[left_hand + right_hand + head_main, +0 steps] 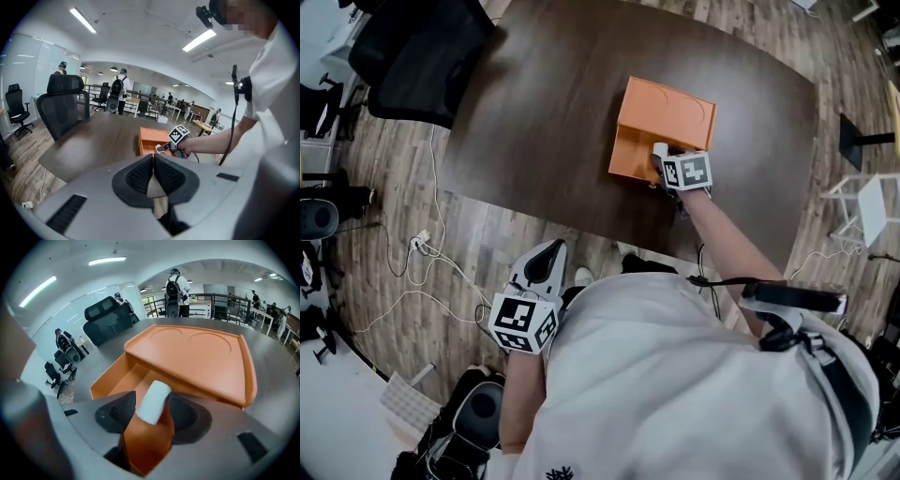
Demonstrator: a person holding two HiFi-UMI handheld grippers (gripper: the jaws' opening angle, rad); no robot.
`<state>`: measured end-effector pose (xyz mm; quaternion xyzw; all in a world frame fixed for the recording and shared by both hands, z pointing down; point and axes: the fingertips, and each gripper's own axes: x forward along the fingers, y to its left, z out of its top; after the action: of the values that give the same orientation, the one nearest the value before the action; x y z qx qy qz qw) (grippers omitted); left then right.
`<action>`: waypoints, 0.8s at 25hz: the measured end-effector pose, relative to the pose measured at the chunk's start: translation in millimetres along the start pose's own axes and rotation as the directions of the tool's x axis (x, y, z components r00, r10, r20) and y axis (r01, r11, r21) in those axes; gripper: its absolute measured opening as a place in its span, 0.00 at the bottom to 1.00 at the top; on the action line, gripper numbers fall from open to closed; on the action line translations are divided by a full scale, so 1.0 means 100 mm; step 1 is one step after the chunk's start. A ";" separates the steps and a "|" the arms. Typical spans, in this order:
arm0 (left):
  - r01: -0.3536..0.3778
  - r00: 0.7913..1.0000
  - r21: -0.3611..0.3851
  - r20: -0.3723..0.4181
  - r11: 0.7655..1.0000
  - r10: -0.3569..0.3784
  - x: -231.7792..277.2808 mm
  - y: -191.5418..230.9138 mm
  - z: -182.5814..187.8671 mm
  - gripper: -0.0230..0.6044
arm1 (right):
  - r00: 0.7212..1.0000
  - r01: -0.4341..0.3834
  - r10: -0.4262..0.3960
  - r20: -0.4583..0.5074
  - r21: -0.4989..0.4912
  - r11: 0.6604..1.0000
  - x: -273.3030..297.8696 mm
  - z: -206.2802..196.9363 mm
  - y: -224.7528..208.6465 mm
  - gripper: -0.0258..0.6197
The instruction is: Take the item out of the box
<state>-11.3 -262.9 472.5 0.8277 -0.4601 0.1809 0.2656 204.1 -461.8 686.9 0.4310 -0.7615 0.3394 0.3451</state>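
Observation:
An orange box (667, 114) lies on the dark table (548, 112) with its near compartment (124, 380) open. My right gripper (660, 164) reaches into that compartment at the box's near edge. A white cylindrical item (153, 401) lies between its jaws, which stand wide apart around it; I cannot see the pads pressing on it. The item shows as a white spot (659, 150) in the head view. My left gripper (546, 261) hangs low off the table's near edge, beside the person's body, shut and empty (153, 161). From there the box (151, 139) is visible ahead.
A black office chair (422, 52) stands at the table's far left corner. Cables (422, 277) trail over the wood floor to the left. A bag (473, 412) sits on the floor by the person's feet. People stand in the background (119, 89).

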 end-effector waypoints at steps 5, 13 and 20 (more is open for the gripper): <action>-0.031 0.999 -0.007 0.007 0.999 0.031 -0.02 0.05 0.01 0.06 | 1.000 0.007 -0.008 -0.027 -0.047 0.999 0.16 -0.03 -0.03 0.37; -0.061 0.998 -0.023 0.011 0.998 0.061 -0.12 0.11 -0.02 0.06 | 0.999 -0.005 0.000 -0.047 -0.096 0.995 0.24 -0.09 -0.01 0.32; -0.056 0.998 -0.018 0.026 0.998 0.056 -0.22 0.15 -0.02 0.06 | 0.999 0.000 -0.006 -0.053 -0.112 0.994 0.23 -0.09 0.00 0.31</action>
<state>-35.5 -253.7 466.3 0.8145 -0.4882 0.1733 0.2612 197.0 -463.8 710.6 0.4028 -0.7692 0.3071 0.3895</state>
